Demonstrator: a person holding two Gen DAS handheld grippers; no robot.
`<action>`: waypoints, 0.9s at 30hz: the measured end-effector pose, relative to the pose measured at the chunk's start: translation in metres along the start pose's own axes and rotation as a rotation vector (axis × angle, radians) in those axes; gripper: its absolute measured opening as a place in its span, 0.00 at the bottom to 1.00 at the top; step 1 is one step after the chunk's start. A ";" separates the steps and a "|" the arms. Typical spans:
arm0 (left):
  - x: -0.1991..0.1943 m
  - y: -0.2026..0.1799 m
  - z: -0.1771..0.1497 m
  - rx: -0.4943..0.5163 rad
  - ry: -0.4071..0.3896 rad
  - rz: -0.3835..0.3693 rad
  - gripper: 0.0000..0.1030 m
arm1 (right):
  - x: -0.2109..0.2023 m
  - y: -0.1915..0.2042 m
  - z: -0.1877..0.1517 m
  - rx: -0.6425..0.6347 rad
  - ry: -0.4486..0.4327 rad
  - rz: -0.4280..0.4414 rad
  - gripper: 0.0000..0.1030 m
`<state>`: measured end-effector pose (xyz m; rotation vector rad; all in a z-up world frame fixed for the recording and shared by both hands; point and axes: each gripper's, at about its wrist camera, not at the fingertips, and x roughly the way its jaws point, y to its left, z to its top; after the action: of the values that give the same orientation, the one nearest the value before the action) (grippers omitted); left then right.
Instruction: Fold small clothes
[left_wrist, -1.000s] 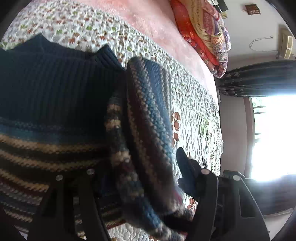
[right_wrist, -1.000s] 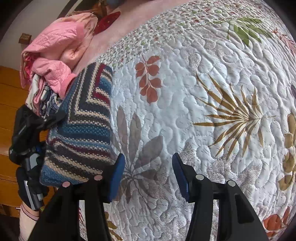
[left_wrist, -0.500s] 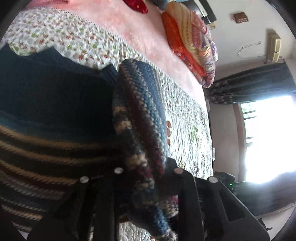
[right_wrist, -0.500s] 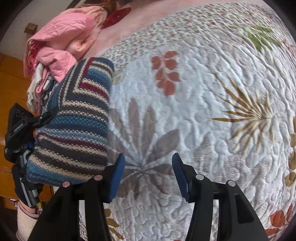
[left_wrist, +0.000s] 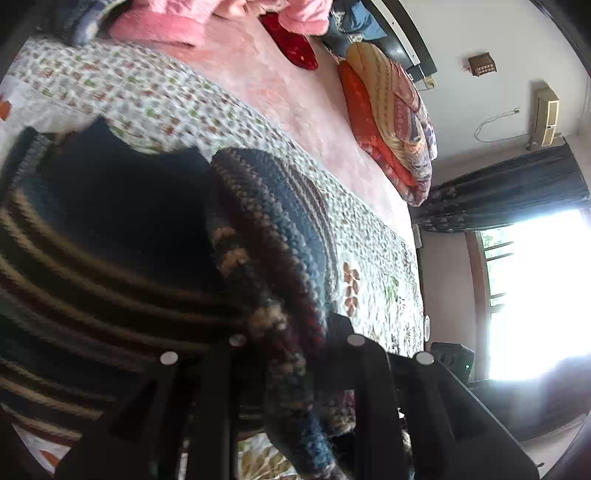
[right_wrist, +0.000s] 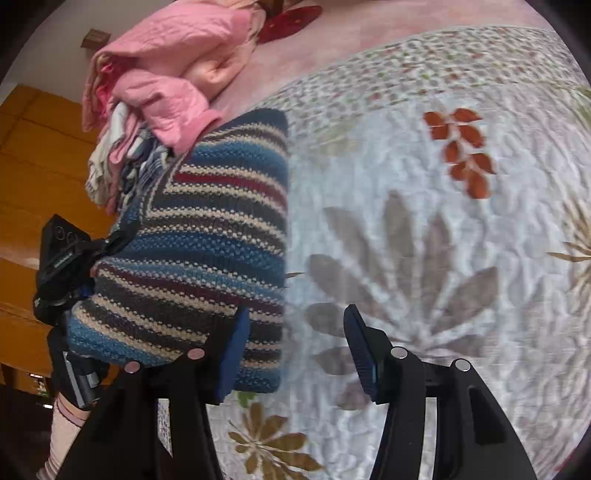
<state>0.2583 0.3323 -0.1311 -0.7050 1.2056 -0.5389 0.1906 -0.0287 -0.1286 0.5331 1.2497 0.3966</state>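
Across the bed, a white quilt (right_wrist: 424, 206) printed with leaves covers the near part, and a pink sheet (left_wrist: 295, 107) shows beyond it toward the head end. At the head end lie a roll of orange and patterned bedding (left_wrist: 391, 118) and a heap of pink clothes (right_wrist: 166, 77).

The striped knitted sweater (right_wrist: 199, 251), folded into a thick block, sits on the quilt toward the bed's left edge, just in front of the pink heap and touching it.

The left gripper (left_wrist: 295, 350) is pinched on a fold of that sweater: knit bulges up between its two fingers, and in the right wrist view its black body sits against the sweater's left side. Its fingertips are buried in the wool and cannot be made out.

The right gripper (right_wrist: 295, 347) hangs over the quilt with its blue-padded fingers (right_wrist: 364, 354) well apart and nothing between them. Its left finger overlaps the sweater's near right corner; whether it touches cannot be told.

A striped sleeve (right_wrist: 62, 432) shows at the lower left, cut off by the frame.
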 end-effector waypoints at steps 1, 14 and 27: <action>-0.007 0.004 0.001 -0.001 -0.005 0.002 0.16 | 0.003 0.005 -0.001 -0.005 0.004 0.005 0.53; -0.096 0.090 0.019 -0.061 -0.085 0.018 0.16 | 0.051 0.075 -0.006 -0.123 0.091 0.006 0.53; -0.110 0.171 0.009 -0.122 -0.112 -0.006 0.16 | 0.097 0.119 -0.016 -0.194 0.177 -0.014 0.56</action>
<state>0.2373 0.5279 -0.1843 -0.8316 1.1385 -0.4278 0.2024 0.1251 -0.1393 0.3288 1.3665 0.5568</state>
